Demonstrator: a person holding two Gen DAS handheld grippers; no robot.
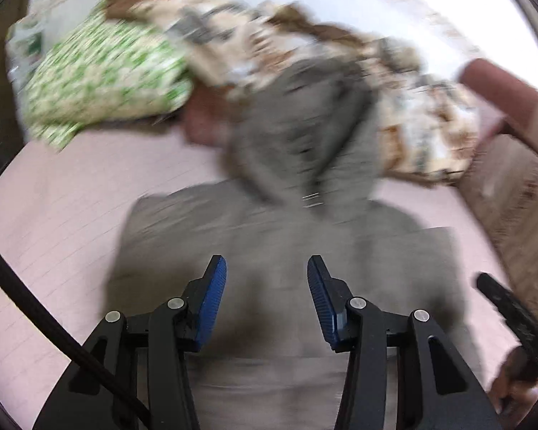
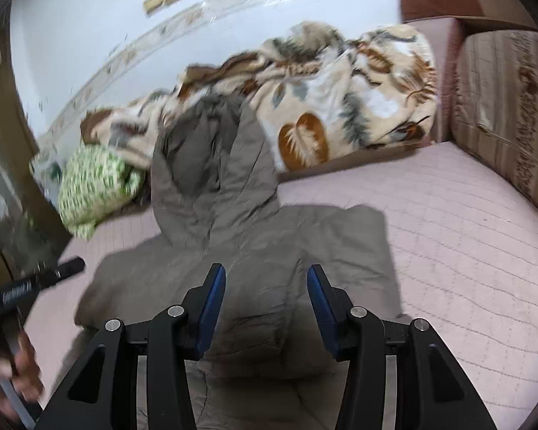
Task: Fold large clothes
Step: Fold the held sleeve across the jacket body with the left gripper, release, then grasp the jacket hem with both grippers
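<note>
With the hooded jacket (image 2: pixel 240 251) lying flat on the bed (image 2: pixel 466 251), hood toward the blanket (image 2: pixel 340 107), lower the left gripper (image 1: pixel 267 286) and right gripper (image 2: pixel 266 286), both jaws open and empty, onto the jacket's outer edges; no containers appear.

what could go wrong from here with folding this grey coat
1. The hood lies up against the leaf-print blanket and the green pillow, so a fold from that end could drag them along.
2. Both tools, left and right, are open above the grey coat; its padded layers may slip out of a shallow pinch.
3. The two tools work close together and could bump.
</note>
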